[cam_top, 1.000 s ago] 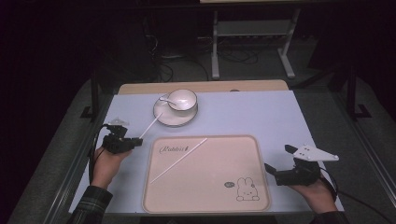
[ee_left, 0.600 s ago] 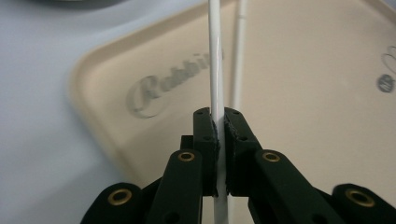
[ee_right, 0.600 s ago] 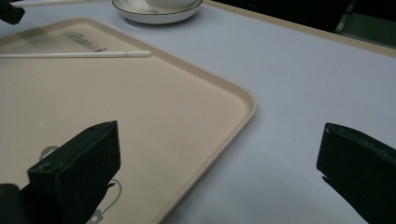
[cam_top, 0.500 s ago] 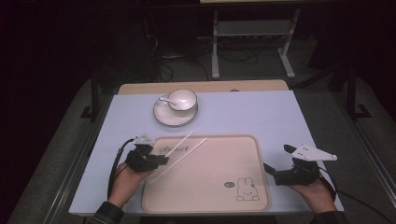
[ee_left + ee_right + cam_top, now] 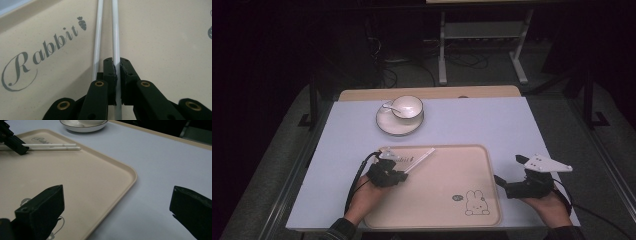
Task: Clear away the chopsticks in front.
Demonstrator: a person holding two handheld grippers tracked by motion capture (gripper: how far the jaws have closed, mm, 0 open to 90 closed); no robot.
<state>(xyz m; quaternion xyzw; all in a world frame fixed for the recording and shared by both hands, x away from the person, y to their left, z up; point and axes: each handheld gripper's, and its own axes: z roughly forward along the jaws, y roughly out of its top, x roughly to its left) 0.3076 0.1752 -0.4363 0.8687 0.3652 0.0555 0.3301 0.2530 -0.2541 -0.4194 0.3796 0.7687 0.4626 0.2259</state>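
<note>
Two white chopsticks (image 5: 107, 30) lie on the tray (image 5: 447, 200). Your left gripper (image 5: 117, 68) has its jaws pinched tight on one chopstick; the other lies just beside the jaws, untouched. Your right gripper (image 5: 116, 212) holds its jaws wide apart, with nothing between them, over the tray's edge and the worktop (image 5: 472, 122).

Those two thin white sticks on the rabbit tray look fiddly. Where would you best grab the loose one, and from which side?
Near its close end, coming in low along its length, as the left gripper already does with its twin. The chopsticks are thin, round and lie flat on the tray, so the jaws should straddle the shaft from both sides. The free chopstick lies close beside the held one, leaving little room.
</note>
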